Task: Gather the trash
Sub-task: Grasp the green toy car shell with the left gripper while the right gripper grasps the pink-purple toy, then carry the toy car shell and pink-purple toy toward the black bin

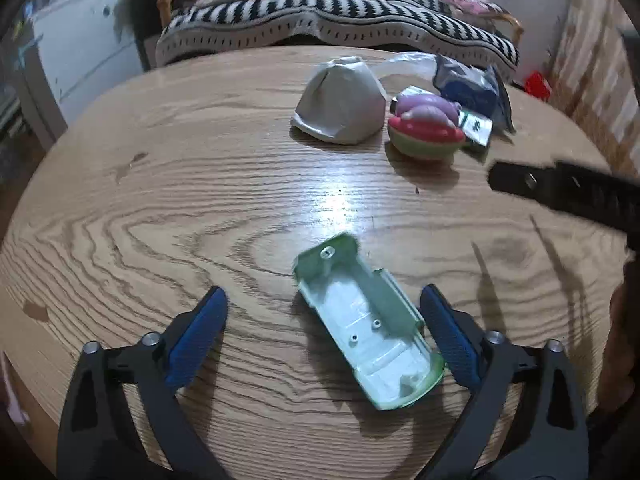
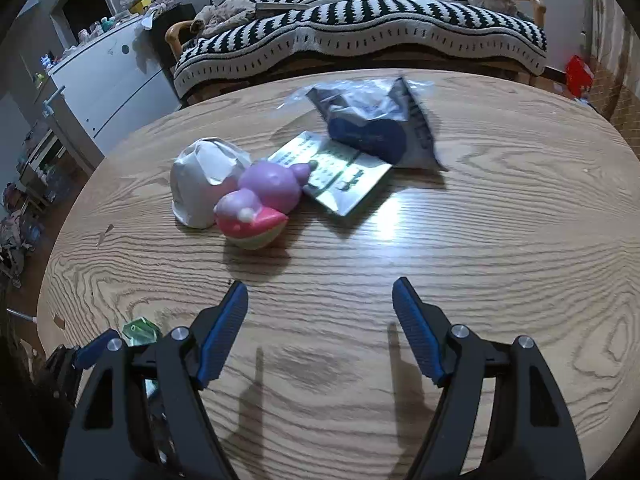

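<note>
The left gripper [image 1: 324, 336] is hovering over the wooden table [image 1: 160, 184] with its blue-padded fingers spread wide. A pale green toy car shell [image 1: 366, 330], lying hollow side up, is sitting between them, nearer the finger at three o'clock; neither pad appears to be pressing on it. The right gripper [image 2: 320, 328] is also standing with fingers spread, and only bare tabletop is lying between them.

Judging by how things lie, collecting is barely under way: nothing is being held, and no bin or bag for the trash is showing in either view. The rest of the clutter is sitting together toward twelve and one o'clock from the left gripper: a crumpled white paper wad [image 1: 340, 100], a purple-and-pink squishy toy [image 1: 426, 126] just beside it, a printed leaflet [image 2: 340, 172] partly under the toy, and a dark blue plastic package [image 2: 380, 124] overlapping the leaflet's far edge. All of these seem still to be gathered, with the car shell the likeliest first pick.
</note>
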### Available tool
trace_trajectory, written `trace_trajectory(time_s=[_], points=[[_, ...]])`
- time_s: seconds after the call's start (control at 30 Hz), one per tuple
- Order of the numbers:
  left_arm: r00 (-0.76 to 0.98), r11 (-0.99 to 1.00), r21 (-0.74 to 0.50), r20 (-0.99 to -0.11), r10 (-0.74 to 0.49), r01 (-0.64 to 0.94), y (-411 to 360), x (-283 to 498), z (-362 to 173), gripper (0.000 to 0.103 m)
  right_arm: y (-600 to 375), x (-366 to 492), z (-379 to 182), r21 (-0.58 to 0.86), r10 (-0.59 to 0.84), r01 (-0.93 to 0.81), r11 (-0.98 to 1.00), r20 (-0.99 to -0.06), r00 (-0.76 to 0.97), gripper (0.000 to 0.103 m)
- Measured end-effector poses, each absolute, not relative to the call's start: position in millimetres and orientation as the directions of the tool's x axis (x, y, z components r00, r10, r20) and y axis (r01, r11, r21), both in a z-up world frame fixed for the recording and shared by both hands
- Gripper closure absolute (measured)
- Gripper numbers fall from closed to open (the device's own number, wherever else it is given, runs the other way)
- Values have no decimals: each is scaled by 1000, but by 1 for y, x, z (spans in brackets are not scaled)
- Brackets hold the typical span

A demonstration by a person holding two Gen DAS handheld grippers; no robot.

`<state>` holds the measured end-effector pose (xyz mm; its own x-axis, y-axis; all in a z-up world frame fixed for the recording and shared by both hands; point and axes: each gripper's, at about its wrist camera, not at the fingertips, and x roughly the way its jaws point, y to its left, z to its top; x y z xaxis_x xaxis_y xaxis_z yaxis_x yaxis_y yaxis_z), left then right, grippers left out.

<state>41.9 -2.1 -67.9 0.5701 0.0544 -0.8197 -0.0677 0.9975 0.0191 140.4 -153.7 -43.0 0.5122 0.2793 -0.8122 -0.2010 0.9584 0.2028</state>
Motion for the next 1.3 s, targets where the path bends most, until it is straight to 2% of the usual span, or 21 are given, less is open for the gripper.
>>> trace_trajectory(time_s=[0.07,0.1,0.57,0.73,0.77,0.8,0.87,1.03,1.3], points=[[607,999,24,-794,42,-38,-3,36,-65,52,-147,145,-45,202,283,-209,957,-815,506,31],[614,999,22,-788,37,-32,-3,35,-64,71,-144,146,-46,203,284,-211,956,-816,504,31],[606,999,-13,-795,10,-33,14,39,-61,71,-96,186,-58,238,302,-187,953,-805,512,27],[612,1000,-15,-791,1,-20,15,39,-61,71,-88,197,-59,195,267,-189,962,-802,534,27],[613,1000,-18,-790,-3,-18,16,39,-61,71,-87,198,-60,184,259,-191,964,-802,538,32],[613,1000,-19,-790,-5,-16,16,39,-61,71,-86,199,-59,170,250,-193,966,-803,541,43],[613,1000,-20,-790,-7,-15,16,38,-62,71,-83,199,-59,158,247,-207,966,-803,542,51],[605,998,-42,-796,-11,-37,21,39,-61,71,-86,192,-55,163,260,-221,962,-800,540,56],[582,991,-118,-811,-60,-63,22,48,-55,71,-113,159,-26,135,264,-256,957,-769,582,56]])
